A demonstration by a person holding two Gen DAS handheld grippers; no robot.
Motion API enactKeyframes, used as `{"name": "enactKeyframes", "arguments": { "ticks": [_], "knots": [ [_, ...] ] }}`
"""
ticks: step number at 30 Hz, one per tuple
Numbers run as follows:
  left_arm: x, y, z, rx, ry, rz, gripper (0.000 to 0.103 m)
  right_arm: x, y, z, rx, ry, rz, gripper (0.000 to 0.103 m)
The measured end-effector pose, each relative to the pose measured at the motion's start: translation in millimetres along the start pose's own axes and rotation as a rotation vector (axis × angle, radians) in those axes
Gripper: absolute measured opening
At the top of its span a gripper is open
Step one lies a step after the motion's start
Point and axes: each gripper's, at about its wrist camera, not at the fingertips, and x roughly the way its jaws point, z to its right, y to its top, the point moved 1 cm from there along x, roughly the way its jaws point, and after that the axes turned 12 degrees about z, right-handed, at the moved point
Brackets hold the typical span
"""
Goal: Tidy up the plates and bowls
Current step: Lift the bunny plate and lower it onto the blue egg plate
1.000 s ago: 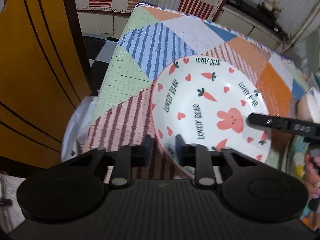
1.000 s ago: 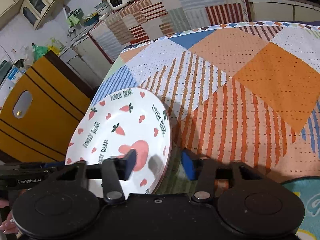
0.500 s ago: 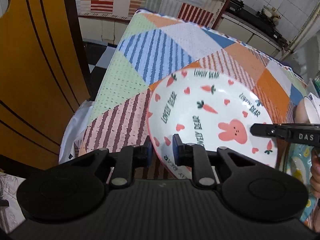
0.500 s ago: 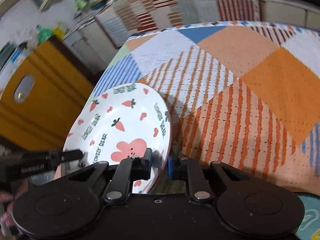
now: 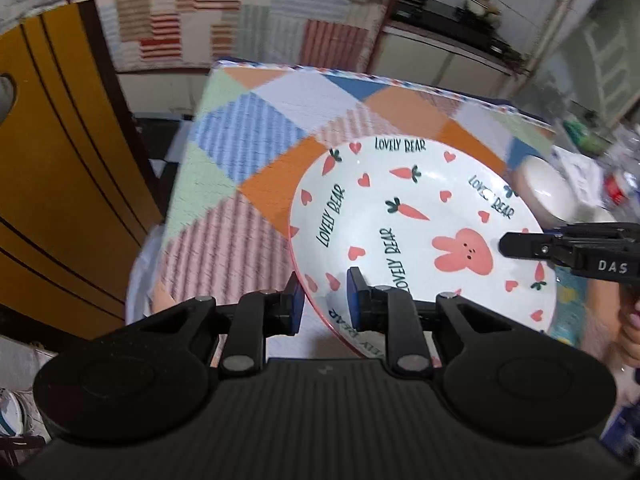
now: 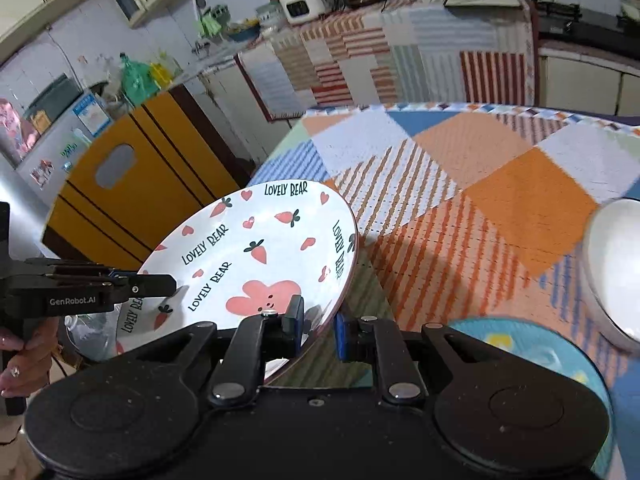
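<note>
Pinching opposite rims, your left gripper [image 5: 323, 294] and right gripper [image 6: 318, 330] hold the carrot plate [image 5: 416, 232] tilted above the patchwork tablecloth [image 6: 480, 184]; only your right view shows the fridge [image 6: 48, 140] beyond the plate

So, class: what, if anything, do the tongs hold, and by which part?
Both tongs, left and right, pinch the Lovely Bear plate by its rim, on opposite edges.
</note>
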Motion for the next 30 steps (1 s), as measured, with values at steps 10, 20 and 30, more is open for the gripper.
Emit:
{"name": "enactKeyframes", "arguments": {
  "ticks": [10,20,30],
  "knots": [
    [-46.2,3.9,42.8,0.073,-0.103,-0.005,0.020,-92.0,-15.9,-13.5,-0.048,0.016,0.068,0.020],
    [-45.0,-7.5,94.3,0.113,-0.143,-0.010,0.020,-147.1,-28.7,-1.1,-0.047,-0.046,0.106,0.020],
    [-0.1,-33.7,128.8,0.173,-0.199,-0.058,0.021,-158.8,-75.1,41.4,0.115,-0.130,0.103,0.020]
  ]
}}
